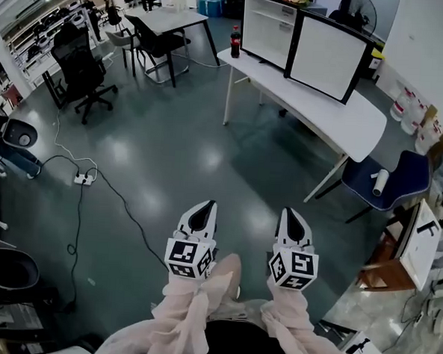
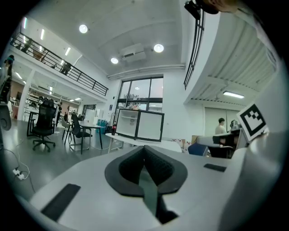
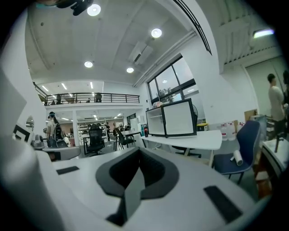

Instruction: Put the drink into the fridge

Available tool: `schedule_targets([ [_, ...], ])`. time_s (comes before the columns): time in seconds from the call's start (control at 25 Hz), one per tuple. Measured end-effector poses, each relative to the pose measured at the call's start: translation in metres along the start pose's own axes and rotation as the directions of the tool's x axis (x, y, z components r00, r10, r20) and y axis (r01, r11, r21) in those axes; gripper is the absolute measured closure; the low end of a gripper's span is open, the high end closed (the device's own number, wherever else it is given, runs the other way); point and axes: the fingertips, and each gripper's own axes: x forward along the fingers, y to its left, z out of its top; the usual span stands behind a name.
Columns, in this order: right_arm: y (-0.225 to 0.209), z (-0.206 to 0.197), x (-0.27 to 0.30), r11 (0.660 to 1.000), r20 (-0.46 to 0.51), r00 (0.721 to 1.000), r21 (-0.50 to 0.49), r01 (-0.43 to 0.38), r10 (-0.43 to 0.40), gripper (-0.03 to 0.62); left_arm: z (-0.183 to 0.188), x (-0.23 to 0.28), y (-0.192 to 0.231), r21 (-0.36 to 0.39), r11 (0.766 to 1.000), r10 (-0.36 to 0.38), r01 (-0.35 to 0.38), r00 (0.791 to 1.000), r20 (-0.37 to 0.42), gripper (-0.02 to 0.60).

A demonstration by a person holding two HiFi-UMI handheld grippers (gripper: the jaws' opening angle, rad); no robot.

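nothing done yet — my left gripper [image 1: 203,209] and right gripper [image 1: 292,218] are pinched closed, empty; the cola bottle [image 1: 235,41] sits on the far table [image 1: 339,117], left of the mini fridge [image 1: 266,29].

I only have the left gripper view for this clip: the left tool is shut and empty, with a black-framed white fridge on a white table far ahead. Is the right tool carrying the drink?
Observer: No. The right tool is shut, with nothing between its jaws.
Operator: Where is the drink, then?
Observer: The head view shows a dark plastic bottle with a red label. It stands upright at the left end of the white table, just left of the black-framed white fridge and outside it.
Operator: Is there anything on the blue chair?
Observer: Yes, a white roll lies on the seat of the blue chair.
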Motion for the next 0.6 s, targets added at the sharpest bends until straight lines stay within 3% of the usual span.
schedule_targets([
  [0.28, -0.004, -0.003, 0.018, 1.000, -0.011, 1.000, -0.011, -0.009, 0.008, 0.582, -0.009, 0.019, 0.002, -0.011, 1.000, 0.010, -0.010, 1.000, -0.011, 0.569],
  [0.6, -0.031, 0.007, 0.082, 1.000, -0.023, 1.000, -0.010, 0.001, -0.002, 0.582, 0.004, 0.090, 0.033, -0.012, 0.999, 0.046, -0.046, 0.999, 0.006, 0.569],
])
